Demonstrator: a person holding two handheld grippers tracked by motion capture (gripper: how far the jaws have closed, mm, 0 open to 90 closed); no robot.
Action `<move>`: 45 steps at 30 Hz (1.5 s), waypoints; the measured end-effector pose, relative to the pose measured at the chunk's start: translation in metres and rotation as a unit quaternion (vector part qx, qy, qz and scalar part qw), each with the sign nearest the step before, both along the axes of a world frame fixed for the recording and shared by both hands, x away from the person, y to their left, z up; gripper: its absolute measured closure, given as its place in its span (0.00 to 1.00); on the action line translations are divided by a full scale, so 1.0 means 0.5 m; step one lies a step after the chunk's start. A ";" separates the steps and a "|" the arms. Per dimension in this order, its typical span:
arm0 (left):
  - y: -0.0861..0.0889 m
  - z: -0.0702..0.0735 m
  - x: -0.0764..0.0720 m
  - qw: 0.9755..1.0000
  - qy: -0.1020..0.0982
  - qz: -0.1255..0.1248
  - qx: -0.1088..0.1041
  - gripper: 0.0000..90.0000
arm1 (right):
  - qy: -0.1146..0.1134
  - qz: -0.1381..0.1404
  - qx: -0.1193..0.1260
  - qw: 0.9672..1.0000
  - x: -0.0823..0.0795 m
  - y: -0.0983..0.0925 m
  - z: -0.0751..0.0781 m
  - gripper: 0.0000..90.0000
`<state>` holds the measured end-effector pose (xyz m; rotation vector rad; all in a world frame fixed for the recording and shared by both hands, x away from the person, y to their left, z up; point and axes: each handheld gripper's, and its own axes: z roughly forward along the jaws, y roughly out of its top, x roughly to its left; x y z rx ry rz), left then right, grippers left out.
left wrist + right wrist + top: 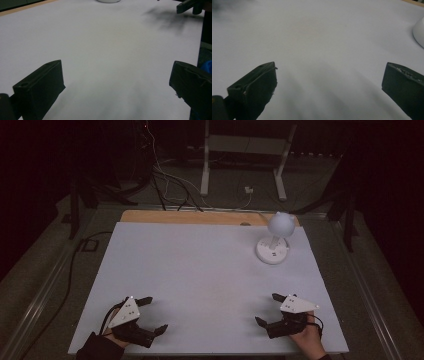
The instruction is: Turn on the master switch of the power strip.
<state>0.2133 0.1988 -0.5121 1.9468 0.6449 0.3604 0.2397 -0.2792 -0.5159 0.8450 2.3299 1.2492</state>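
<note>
A pale grey rectangular tabletop [200, 285] spans the high view's centre. At its upper right stands the small white plastic desk lamp [274, 240], round base, globe head: probably light, rigid, slippery; best gripped at the thin neck. The left gripper [150, 316] and right gripper [267, 310], lower frame, gape apart, empty.

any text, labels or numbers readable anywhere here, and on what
None can be read.
Lamp: small dark marks on its round white base, too small to read.
Left gripper and right gripper: dots on the grey plates, no lettering to make out.
White table: no print on it.
</note>
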 end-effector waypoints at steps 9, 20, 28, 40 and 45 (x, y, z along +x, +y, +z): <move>0.000 0.000 0.000 1.000 0.001 -0.005 -0.003 0.00 | 0.012 0.012 -0.001 1.000 -0.004 0.007 0.001 0.00; 0.004 0.003 -0.003 1.000 0.002 -0.008 -0.012 0.00 | 0.023 0.014 -0.004 1.000 -0.010 0.020 0.006 0.00; 0.002 0.005 -0.003 1.000 0.001 -0.013 -0.014 0.00 | 0.048 0.018 -0.001 0.999 -0.015 0.035 0.010 0.00; 0.002 0.007 -0.005 1.000 0.001 -0.016 -0.017 0.00 | 0.056 0.035 0.001 0.998 -0.015 0.052 0.042 0.00; 0.001 0.006 -0.005 1.000 0.002 -0.016 -0.018 0.00 | 0.060 0.034 0.007 0.998 -0.006 0.052 0.055 0.00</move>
